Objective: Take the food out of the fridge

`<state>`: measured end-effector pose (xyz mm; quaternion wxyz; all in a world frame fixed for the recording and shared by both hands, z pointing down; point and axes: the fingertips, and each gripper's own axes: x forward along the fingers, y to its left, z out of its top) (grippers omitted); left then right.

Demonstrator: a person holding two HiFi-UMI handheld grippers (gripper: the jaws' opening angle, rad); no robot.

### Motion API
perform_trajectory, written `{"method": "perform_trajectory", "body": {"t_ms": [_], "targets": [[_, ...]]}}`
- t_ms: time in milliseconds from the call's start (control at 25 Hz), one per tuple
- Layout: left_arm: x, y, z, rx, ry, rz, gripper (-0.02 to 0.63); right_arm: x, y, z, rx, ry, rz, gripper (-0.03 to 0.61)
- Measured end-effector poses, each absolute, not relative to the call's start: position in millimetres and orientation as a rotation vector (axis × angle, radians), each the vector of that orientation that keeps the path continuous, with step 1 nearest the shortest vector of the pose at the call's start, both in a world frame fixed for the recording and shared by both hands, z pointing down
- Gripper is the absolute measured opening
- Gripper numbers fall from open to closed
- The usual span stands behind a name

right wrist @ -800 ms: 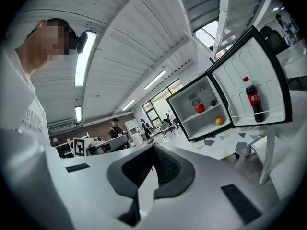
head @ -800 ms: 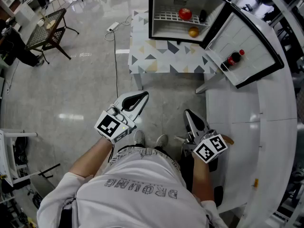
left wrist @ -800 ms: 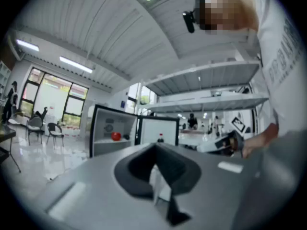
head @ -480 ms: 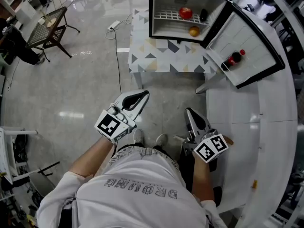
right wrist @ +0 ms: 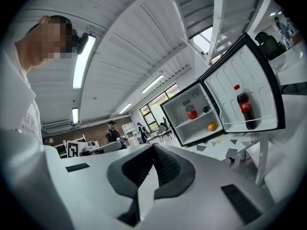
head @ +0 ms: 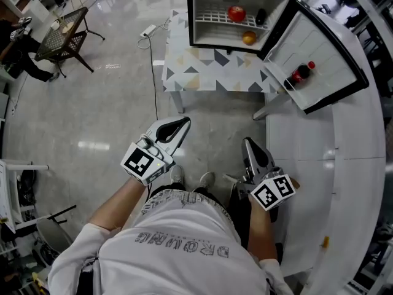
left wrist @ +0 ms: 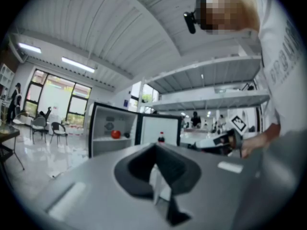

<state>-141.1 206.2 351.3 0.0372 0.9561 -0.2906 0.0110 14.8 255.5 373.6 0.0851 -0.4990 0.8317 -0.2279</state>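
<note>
A small fridge [head: 202,17] stands open on a patterned table [head: 212,75], a few steps ahead of me. On its wire shelf lie a red fruit [head: 236,13] and a dark item [head: 260,17]; an orange fruit [head: 249,38] sits below. A cola bottle [head: 301,74] stands in the open door [head: 319,54]. My left gripper [head: 183,124] is held level at waist height, shut and empty. My right gripper [head: 250,147] is beside it, also shut and empty. Both gripper views show the fridge far off, with the red fruit [right wrist: 192,114], the orange fruit [right wrist: 211,126] and the bottle [right wrist: 245,107].
A white curved counter [head: 344,183] runs along my right side, close to the fridge door. A power cable [head: 150,72] trails over the grey floor at the left of the table. A wicker side table [head: 58,39] and chairs stand far left.
The fridge sits slightly higher and further left in the head view. Both grippers stay shut and hold almost the same place.
</note>
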Motion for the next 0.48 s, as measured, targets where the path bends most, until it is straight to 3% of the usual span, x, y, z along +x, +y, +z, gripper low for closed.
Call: {"method": "perform_trajectory", "body": {"t_ms": [480], "targets": [[-98,218,352,2.936,-0.943,0.029,0.008,64,261,383,-1.433,2.499,-0.704,0.0]]}}
